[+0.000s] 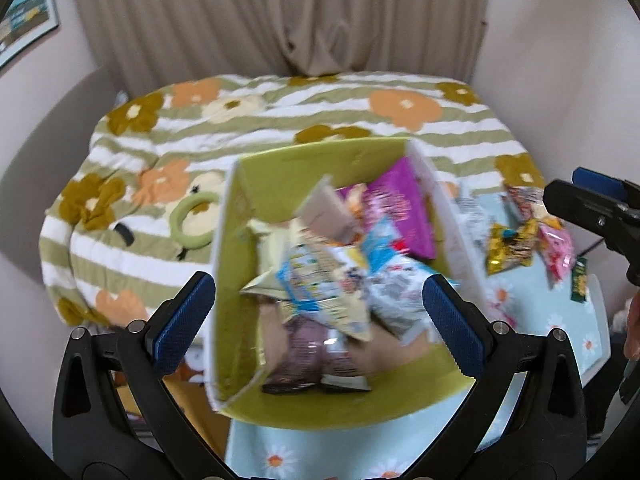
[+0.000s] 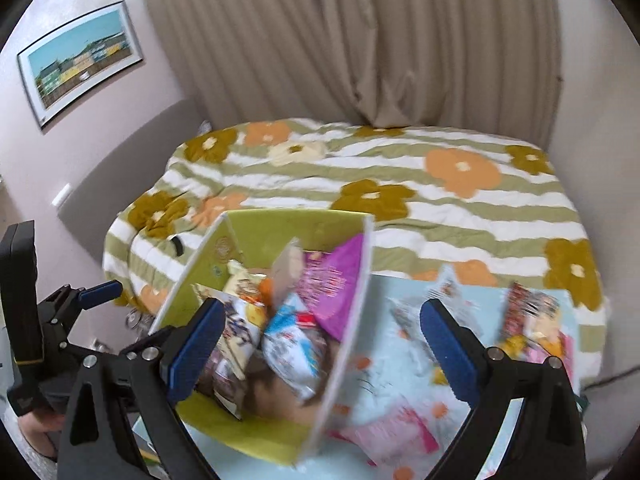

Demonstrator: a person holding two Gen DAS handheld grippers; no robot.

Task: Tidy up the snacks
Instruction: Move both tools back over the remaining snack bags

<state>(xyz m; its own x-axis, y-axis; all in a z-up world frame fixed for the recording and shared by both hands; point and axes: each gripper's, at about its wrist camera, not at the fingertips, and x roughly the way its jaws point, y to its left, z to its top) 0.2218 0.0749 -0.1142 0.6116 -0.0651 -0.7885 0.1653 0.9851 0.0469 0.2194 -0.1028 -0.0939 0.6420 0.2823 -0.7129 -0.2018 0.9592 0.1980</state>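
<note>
A green box (image 1: 304, 162) with white outer walls sits on a pale blue flowered cloth. It holds several snack packets, among them a purple bag (image 1: 404, 208) and a brown packet (image 1: 308, 356). My left gripper (image 1: 318, 312) is open and empty above the box. My right gripper (image 2: 322, 348) is open and empty over the box's right wall (image 2: 352, 320). Loose snack packets (image 1: 524, 236) lie on the cloth right of the box, also in the right wrist view (image 2: 532, 316). The right gripper also shows in the left wrist view (image 1: 600, 208).
A bed with a green-striped flowered quilt (image 1: 280, 120) lies behind the box. A beige curtain (image 1: 280, 16) hangs at the back. A framed picture (image 2: 80, 64) is on the left wall. The left gripper shows at the left edge of the right wrist view (image 2: 72, 300).
</note>
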